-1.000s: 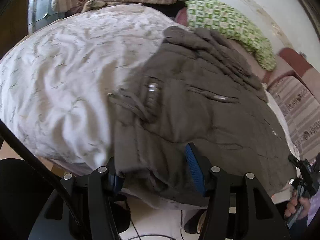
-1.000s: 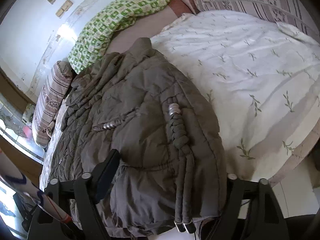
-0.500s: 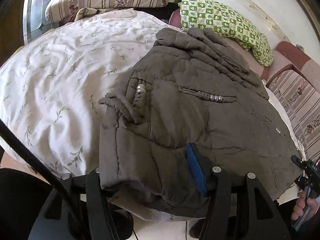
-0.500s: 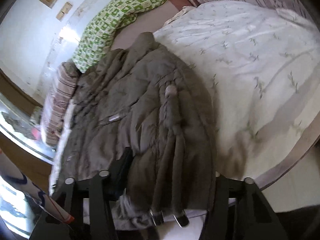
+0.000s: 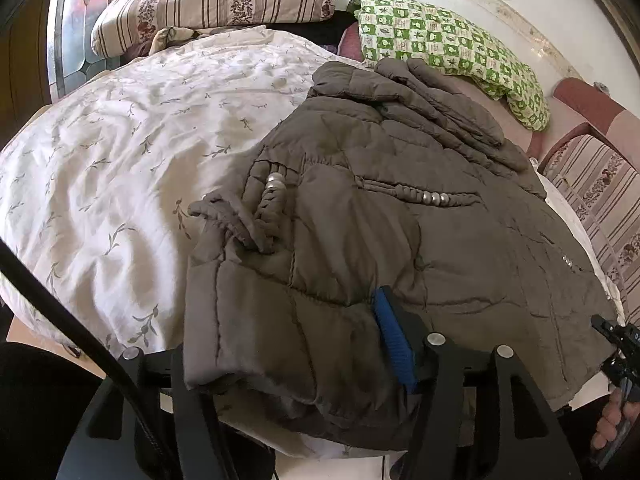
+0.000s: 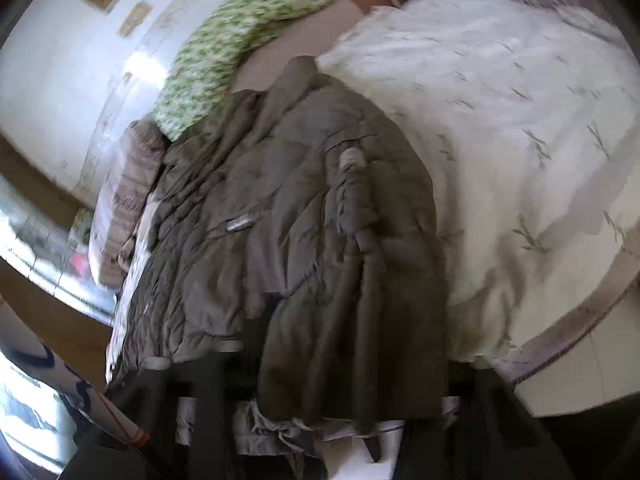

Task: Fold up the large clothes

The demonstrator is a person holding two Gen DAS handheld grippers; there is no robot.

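The grey jacket (image 5: 380, 248) lies on the bed (image 5: 100, 184), its hem at six o'clock. The left gripper (image 5: 288, 360) grips that hem; its jaws have been opening slightly. The right gripper (image 6: 340, 368) has just been closing on the hem.

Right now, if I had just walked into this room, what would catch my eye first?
The big grey-brown padded jacket, spread over the near edge of the bed with silver beads on its braided cords. Next, the white leaf-print bedspread beside it, and the green checked pillow against the far wall. Close up, the black left gripper has the jacket's hem between its fingers, one of them blue-padded.
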